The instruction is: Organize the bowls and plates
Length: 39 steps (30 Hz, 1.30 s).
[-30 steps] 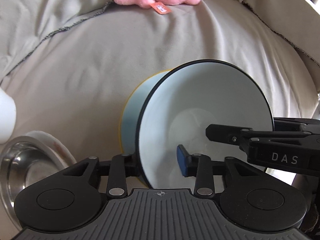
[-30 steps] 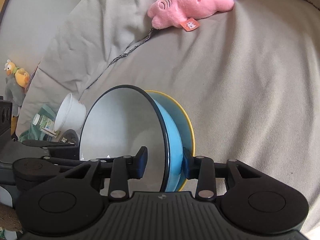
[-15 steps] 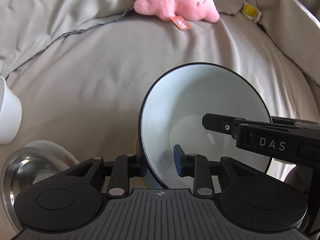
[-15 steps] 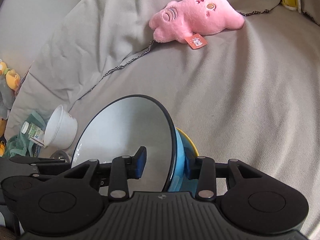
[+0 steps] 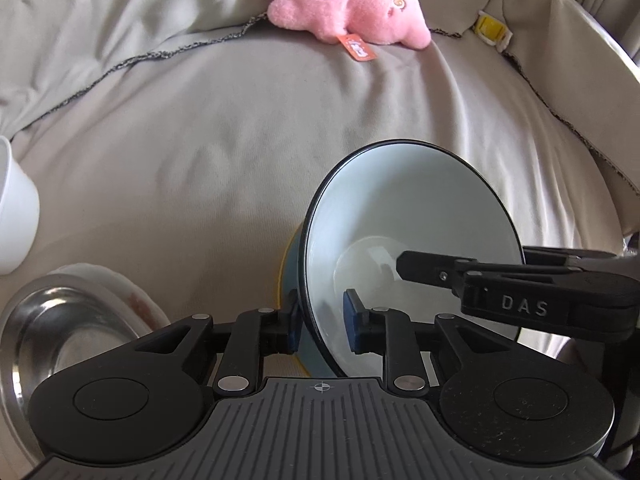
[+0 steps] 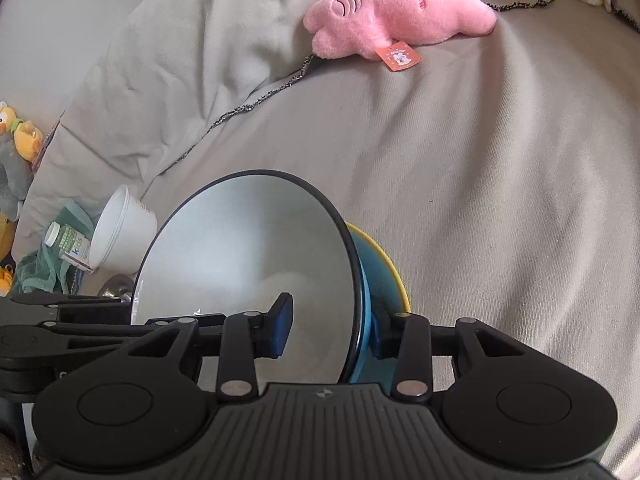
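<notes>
The yellow-rimmed blue plate (image 5: 294, 264) shows only as a sliver at 9 o'clock of the white bowl (image 5: 400, 216), which hides the rest; in the right wrist view the plate (image 6: 380, 264) peeks out at 3 o'clock of the bowl (image 6: 248, 248). The bowl's lower edge sinks behind each hand-held gripper body — the contact there cannot be seen. The steel bowl (image 5: 60, 328) is cut by the left edge and partly covered by the left hand-held gripper (image 5: 322, 322). The white cup (image 5: 14, 220) is cropped at 9 o'clock. The bottle (image 6: 70, 246) label is too small to read fully — the stuffed toys (image 6: 18, 136) are cut off at the left edge.
</notes>
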Tool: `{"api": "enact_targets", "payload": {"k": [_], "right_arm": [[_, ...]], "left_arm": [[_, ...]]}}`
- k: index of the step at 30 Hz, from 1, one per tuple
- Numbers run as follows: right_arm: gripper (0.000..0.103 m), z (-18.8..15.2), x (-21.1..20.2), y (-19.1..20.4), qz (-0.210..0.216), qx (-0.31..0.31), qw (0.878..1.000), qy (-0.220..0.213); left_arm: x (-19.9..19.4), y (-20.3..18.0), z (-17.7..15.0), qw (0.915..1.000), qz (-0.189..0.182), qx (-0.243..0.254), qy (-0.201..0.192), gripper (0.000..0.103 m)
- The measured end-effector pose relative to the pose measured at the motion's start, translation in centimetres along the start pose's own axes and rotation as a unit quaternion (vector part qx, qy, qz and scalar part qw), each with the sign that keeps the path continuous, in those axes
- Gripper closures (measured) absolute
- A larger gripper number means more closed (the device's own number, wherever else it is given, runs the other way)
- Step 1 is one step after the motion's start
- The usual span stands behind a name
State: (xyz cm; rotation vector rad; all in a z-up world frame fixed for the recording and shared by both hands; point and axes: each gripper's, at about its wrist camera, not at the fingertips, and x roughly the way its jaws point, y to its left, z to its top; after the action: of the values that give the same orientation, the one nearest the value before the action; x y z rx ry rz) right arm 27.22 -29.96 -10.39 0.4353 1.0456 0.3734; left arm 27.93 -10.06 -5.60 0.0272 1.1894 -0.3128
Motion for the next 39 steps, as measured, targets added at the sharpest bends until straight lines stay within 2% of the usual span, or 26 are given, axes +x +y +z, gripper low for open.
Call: {"api": "enact_targets", "payload": {"k": [15,20,23,30,37,38,39], "right_arm": [[0.065,-0.5,0.1,1.4,-0.026,-0.042,0.999,0.021],[0.065,-0.5,0.1,1.7,-0.037,-0.045,0.998,0.024],[0.065,-0.6,-0.3,2.0,-0.049,-0.053,0.997,0.021],[0.062,0.0,-2.5,2.2,-0.059,-0.074,0.995,-0.009],[0.063,-0.9,-3.1,2.2,-0.064,-0.093,0.993,-0.034],[0.06,-1.2,-3.4,2.5,-0.073,-0.102,0.991,-0.048],[0.052,-1.5,-3.7,2.9,-0.091,-0.114,0.987,-0.065]], "left_arm": [[-1.1,-0.4,-0.9,0.9995,0.007,0.031,-0.003,0.078],[-1.2,-1.0,-0.8,0.9983,0.023,0.053,-0.008,0.078],[-1.7,-1.5,-0.7,0.9959,0.05,0.073,-0.021,0.078],[-2.6,-2.7,-0.4,0.9927,0.07,0.094,-0.029,0.078],[-2.8,-3.2,-1.3,0.9829,0.124,0.123,-0.058,0.079],[-2.8,-3.2,-1.4,0.9814,0.131,0.126,-0.062,0.079],[-2.7,-3.1,-1.5,0.9806,0.136,0.126,-0.064,0.079]]}}
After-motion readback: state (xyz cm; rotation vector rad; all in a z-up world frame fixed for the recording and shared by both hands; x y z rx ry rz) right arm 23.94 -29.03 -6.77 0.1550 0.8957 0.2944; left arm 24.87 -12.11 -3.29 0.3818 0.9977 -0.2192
